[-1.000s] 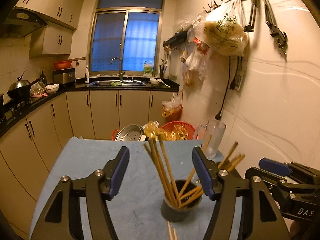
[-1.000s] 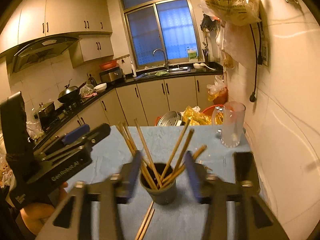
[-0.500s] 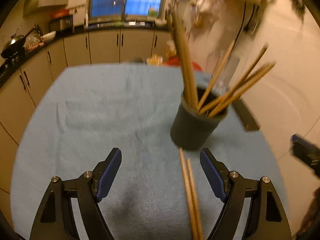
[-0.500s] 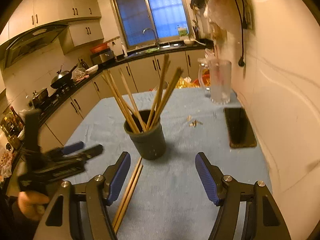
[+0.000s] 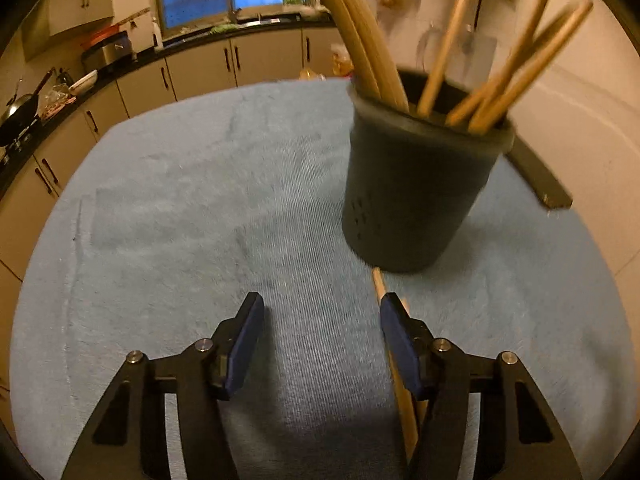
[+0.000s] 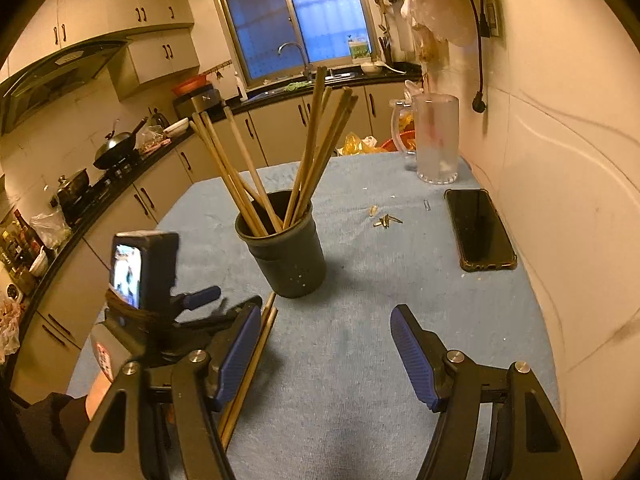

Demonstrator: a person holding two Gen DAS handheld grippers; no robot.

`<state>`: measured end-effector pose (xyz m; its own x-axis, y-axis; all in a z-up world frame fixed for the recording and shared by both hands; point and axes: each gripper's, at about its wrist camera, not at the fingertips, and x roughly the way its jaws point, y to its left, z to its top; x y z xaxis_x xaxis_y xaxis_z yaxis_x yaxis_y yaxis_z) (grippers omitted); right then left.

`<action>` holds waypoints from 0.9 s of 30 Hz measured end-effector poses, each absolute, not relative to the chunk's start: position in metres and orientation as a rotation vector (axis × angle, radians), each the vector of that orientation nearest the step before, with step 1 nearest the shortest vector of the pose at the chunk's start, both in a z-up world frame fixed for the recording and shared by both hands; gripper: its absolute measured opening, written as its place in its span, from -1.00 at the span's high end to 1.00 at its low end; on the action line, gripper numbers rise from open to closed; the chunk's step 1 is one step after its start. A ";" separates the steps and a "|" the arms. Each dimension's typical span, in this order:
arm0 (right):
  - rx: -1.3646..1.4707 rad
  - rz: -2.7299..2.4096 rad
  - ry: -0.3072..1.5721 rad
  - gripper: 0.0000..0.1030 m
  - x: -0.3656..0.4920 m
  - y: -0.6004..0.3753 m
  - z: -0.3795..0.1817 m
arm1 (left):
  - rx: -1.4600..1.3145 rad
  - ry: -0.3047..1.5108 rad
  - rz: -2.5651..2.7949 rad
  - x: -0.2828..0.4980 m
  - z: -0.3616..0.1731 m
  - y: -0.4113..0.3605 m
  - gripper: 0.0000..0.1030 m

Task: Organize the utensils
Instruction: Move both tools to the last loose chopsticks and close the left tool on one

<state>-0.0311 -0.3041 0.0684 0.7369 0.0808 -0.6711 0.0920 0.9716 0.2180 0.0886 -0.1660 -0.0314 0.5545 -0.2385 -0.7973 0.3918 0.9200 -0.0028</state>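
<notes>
The tabletop (image 6: 400,320) wears soft, fuzzy blue cloth. The cup (image 6: 286,256) is dull dark plastic. The chopsticks (image 6: 308,152) are smooth wood. The mug (image 6: 434,140) is frosted glass.

Left gripper (image 5: 322,330) tips steeply down, low over the surface, and its jaws are closing with nothing between the blue pads (image 5: 246,342). Right gripper (image 6: 326,350) angles down too, jaws spread wide and empty. In the right wrist view, the person's left hand (image 6: 96,394) grips the left tool's handle, dark sleeve (image 6: 44,436) at the edge.
</notes>
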 end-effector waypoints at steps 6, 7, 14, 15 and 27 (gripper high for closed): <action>0.246 -0.008 0.741 -0.37 -0.028 -0.305 0.071 | 0.157 0.912 -0.440 0.082 -0.027 -0.165 -0.16; 0.247 -0.008 0.740 -0.37 -0.028 -0.304 0.070 | 0.161 0.904 -0.441 0.080 -0.027 -0.165 -0.16; 0.247 -0.008 0.747 -0.37 -0.027 -0.303 0.069 | 0.262 0.943 -0.403 0.080 -0.030 -0.179 -0.03; 0.244 -0.006 0.749 -0.37 -0.026 -0.302 0.069 | 0.258 0.957 -0.402 0.081 -0.029 -0.179 0.04; 0.227 0.070 0.877 -0.37 0.026 -0.264 0.026 | 0.208 1.010 -0.461 0.081 -0.023 -0.102 0.84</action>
